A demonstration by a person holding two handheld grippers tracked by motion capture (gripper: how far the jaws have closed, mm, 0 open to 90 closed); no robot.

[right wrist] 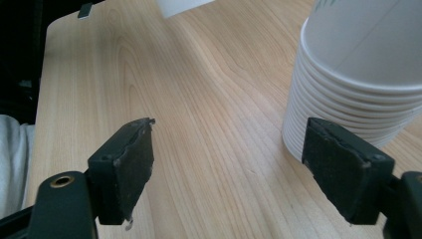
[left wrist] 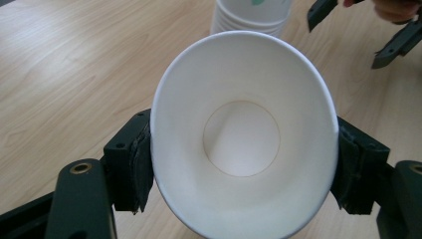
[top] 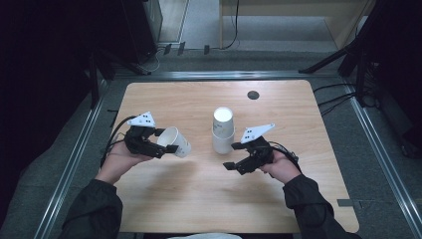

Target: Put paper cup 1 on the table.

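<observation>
A single white paper cup lies on its side in my left gripper, whose pads squeeze its rim into an oval; its open mouth faces the camera in the left gripper view. A stack of upside-down white paper cups stands at the table's middle; its layered rims are close by in the right gripper view. My right gripper hovers just right of and below the stack, open, with bare wood between its pads. The stack sits beside its right pad, apart from it.
The wooden table has a small dark grommet hole at the back. A metal floor rail runs past the far edge, with dark stands and cables on both sides.
</observation>
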